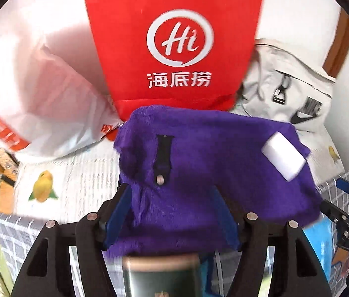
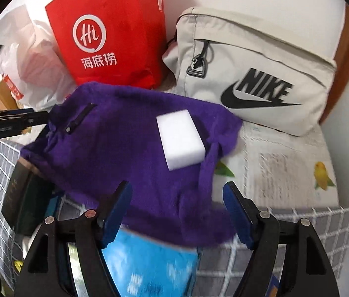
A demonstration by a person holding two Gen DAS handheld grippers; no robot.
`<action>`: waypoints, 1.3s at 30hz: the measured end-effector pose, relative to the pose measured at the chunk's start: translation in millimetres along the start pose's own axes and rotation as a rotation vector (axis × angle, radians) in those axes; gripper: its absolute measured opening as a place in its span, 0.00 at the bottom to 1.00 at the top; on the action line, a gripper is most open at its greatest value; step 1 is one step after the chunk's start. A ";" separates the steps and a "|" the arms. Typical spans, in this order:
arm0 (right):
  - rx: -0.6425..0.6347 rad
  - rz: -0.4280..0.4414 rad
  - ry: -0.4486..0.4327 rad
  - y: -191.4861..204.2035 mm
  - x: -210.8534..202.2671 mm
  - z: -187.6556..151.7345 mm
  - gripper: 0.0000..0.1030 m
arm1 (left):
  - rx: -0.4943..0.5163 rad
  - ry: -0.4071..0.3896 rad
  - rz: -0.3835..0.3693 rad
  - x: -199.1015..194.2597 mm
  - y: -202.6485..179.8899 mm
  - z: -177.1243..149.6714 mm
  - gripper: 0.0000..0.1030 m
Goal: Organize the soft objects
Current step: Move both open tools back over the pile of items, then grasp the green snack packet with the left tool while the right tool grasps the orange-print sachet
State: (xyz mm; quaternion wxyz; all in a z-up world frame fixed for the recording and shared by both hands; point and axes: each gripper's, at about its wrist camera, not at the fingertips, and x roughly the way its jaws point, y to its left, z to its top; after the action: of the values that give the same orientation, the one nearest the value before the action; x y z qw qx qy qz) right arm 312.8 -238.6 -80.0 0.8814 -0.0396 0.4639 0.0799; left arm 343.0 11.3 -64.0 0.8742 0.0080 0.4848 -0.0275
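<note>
Purple towel (image 2: 129, 153) under white sponge (image 2: 180, 138), red bag (image 2: 110, 32) behind

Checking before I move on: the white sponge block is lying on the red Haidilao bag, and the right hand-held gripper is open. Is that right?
Not quite. The white sponge block lies on the purple towel, not on the red bag, which stands behind the towel. The right wrist view shows this plainly. The rest holds: the right hand-held gripper is open.
</note>
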 end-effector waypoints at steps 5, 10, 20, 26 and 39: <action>0.015 0.083 -0.025 6.5 -27.1 -28.4 0.74 | -0.007 -0.050 0.038 -45.1 -3.4 -34.5 0.64; 0.033 0.138 -0.086 11.5 -55.4 -71.0 0.74 | 0.013 -0.102 0.024 -80.1 -4.0 -78.7 0.64; 0.124 0.080 -0.138 24.1 -100.1 -137.2 0.74 | 0.020 -0.167 -0.018 -119.1 -16.2 -162.2 0.64; 0.187 0.105 -0.135 29.9 -109.3 -164.9 0.74 | 0.052 -0.098 -0.035 -118.8 -21.9 -207.1 0.64; 0.140 0.137 -0.141 61.6 -126.8 -201.8 0.74 | 0.127 -0.061 -0.177 -110.5 -31.9 -269.9 0.64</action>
State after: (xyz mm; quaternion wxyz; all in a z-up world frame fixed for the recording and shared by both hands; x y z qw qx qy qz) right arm 67.6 -220.2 -89.5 0.9049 0.0597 0.4070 0.1096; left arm 54.1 -5.0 -112.9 0.8804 0.0198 0.4539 -0.1358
